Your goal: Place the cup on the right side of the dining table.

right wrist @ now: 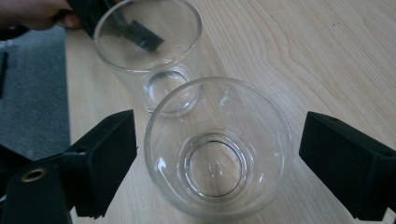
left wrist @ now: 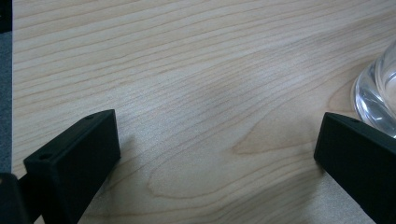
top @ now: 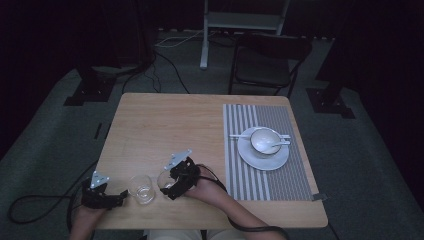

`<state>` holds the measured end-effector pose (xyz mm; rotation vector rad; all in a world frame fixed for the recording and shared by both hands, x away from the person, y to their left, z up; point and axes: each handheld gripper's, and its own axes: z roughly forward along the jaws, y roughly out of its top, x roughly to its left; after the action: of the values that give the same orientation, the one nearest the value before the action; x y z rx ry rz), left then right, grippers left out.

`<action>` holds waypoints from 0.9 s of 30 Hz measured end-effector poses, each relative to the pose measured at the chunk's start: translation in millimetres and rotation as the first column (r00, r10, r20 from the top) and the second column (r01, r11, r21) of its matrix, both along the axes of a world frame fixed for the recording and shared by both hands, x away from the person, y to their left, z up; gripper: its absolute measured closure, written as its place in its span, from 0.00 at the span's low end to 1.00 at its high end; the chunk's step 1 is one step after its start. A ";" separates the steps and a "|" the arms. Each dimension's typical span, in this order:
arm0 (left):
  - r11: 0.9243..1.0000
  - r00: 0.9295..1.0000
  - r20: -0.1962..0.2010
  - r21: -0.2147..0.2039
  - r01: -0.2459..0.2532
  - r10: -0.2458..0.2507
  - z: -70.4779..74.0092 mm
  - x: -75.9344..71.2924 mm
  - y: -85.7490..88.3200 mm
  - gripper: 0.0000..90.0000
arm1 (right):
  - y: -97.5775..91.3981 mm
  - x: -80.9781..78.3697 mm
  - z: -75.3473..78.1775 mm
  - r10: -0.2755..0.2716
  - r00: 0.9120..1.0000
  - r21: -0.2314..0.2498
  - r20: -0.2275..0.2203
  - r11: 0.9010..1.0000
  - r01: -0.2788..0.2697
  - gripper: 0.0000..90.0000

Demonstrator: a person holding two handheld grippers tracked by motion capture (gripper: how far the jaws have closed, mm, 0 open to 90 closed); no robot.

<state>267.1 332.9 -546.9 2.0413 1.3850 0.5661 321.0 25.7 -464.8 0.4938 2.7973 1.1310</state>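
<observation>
Right tongs [right wrist: 219,154] spread wide around the nearer tumbler [right wrist: 218,147], jaws on either side of it with a gap each way, not touching the glass yet. Left tongs [left wrist: 215,158] also spread, with bare wood between the jaws and the second tumbler [left wrist: 378,93] just off one jaw tip.

Largest to smallest: wooden surface [top: 165,120], striped placemat [top: 280,185] on its right half, white plate [top: 250,155] on the mat carrying a small bowl [top: 264,137] with a spoon [top: 275,146] in it, then both tumblers [top: 141,189] near the front edge, close together but apart.

Step in hand looks like the grasp on the nearer tumbler, pre-closure. Next move calls for an even squeeze on the glass wall, low enough not to tip it, then a straight lift.

Edges: both glasses sit near the person's edge, so a backward nudge risks a fall. The neighbour glass crowds one side; keep that jaw from clipping it. Open room lies across the middle and far left of the wood, well apart from the place setting.
</observation>
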 end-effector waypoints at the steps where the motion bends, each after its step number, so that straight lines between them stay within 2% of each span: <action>1: 1.000 1.000 0.000 0.000 0.000 0.000 0.0 0.0 0.0 0.01 | 1.5 -0.1 -0.9 0.000 1.000 -0.007 0.002 1.000 0.000 0.12; 8: 1.000 1.000 0.000 -0.001 0.005 -0.005 -0.1 -0.2 -0.2 0.01 | 8.3 -2.4 -6.8 0.000 1.000 -0.036 0.006 0.999 0.000 0.14; 11: 1.000 1.000 0.000 -0.001 0.005 -0.005 -0.1 -0.2 -0.2 0.01 | 9.7 -3.8 -8.0 -0.020 1.000 -0.042 0.012 0.999 0.021 0.15; 16: 1.000 1.000 0.000 -0.002 0.005 -0.005 -0.1 -0.2 -0.2 0.01 | 12.6 -5.5 -8.1 -0.029 0.999 -0.083 0.036 0.996 0.031 0.19; 22: 1.000 1.000 0.000 -0.001 0.006 -0.006 0.0 -0.2 -0.2 0.01 | 14.0 -5.2 -6.8 -0.027 0.999 -0.098 0.032 0.995 0.030 0.20; 27: 1.000 1.000 0.000 -0.001 0.006 -0.006 0.0 -0.2 -0.1 0.01 | 13.2 -3.9 -6.3 -0.032 0.999 -0.091 0.028 0.995 0.035 0.20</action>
<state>266.9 332.8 -546.9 2.0442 1.3785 0.5631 317.1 39.0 -471.1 0.5117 2.7922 0.9898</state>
